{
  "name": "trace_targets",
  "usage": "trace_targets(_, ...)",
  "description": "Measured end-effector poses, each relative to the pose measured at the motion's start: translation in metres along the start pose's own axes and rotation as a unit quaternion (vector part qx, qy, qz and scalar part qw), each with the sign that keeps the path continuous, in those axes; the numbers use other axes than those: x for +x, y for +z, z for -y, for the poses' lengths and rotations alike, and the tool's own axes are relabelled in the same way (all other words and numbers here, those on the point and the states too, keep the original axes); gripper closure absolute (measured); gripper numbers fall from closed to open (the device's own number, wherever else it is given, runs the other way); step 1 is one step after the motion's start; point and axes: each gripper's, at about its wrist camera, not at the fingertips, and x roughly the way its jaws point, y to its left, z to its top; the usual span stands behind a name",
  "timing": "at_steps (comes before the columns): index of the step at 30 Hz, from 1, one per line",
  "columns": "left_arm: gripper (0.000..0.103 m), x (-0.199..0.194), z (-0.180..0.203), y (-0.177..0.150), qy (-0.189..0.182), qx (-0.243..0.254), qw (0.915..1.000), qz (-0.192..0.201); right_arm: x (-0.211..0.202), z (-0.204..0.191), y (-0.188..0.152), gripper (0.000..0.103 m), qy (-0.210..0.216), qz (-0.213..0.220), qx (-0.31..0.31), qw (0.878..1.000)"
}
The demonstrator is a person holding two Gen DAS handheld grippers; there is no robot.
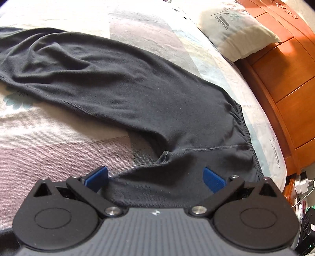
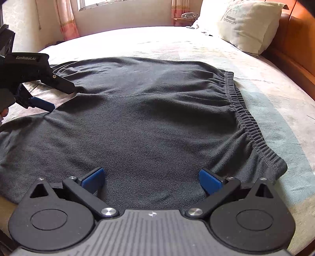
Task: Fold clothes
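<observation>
While dark pants (image 2: 149, 118) lie flat on the bed (image 2: 275, 102), waistband twd the pillow (image 2: 250, 25), right tool (image 2: 151, 177) hangs wide over them. Left tool (image 1: 155, 177), also wide, sits at the crotch.

Daylight only, coming from the window (image 2: 126, 4) at top centre of the right wrist view. It blows out the bed (image 2: 137, 37) sheet below it to near white, no texture left there. Dark trousers (image 2: 149, 118) are well exposed, knit grain sharp mid-frame. Left wrist view: warm sun patch on the wooden headboard (image 1: 291, 65) at upper right; the pillow (image 1: 236, 29) is bright, its print readable. Left tool (image 1: 155, 177) casts a soft shadow on the cloth just ahead of it. Strong fisheye bending at all edges, black vignette in the corners. Slight softness at far left of the left wrist view.
</observation>
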Motion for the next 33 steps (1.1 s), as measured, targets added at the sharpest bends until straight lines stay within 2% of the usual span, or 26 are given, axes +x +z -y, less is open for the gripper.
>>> trace_targets(4,0.001,-0.036,0.016,-0.024,-0.008,0.042,0.9990,0.009,-0.009,-0.001,0.004,0.000,0.009,-0.006,0.011,1.000)
trace_targets(6,0.001,-0.056,0.023,-0.042,0.016,0.077,0.9968,0.018,-0.019,-0.005,0.006,0.000,0.031,0.006,0.010,0.999)
trace_targets(10,0.001,-0.083,0.030,-0.079,0.080,0.126,0.9886,0.022,-0.029,-0.032,0.007,0.000,0.066,0.015,-0.037,0.997)
trace_targets(13,0.001,-0.083,0.025,-0.112,0.103,0.131,0.9859,0.017,-0.017,-0.052,0.000,0.000,0.054,-0.017,-0.065,0.996)
trace_targets(17,0.001,-0.069,0.009,-0.146,0.133,0.079,0.9880,-0.008,-0.012,-0.059,-0.005,0.000,0.044,-0.025,-0.068,0.996)
trace_targets(19,0.001,-0.072,0.013,-0.160,0.143,0.098,0.9848,-0.002,-0.012,-0.059,-0.005,0.000,0.041,-0.026,-0.067,0.997)
trace_targets(22,0.001,-0.078,0.021,-0.163,0.137,0.128,0.9817,-0.033,-0.011,-0.058,-0.005,0.000,0.039,-0.028,-0.064,0.997)
trace_targets(24,0.001,-0.087,0.019,-0.158,0.125,0.137,0.9821,-0.032,-0.011,-0.058,-0.006,0.000,0.037,-0.029,-0.062,0.997)
trace_targets(33,0.001,-0.119,-0.031,-0.141,0.194,0.172,0.9654,-0.033,-0.010,-0.057,-0.007,0.000,0.033,-0.027,-0.062,0.997)
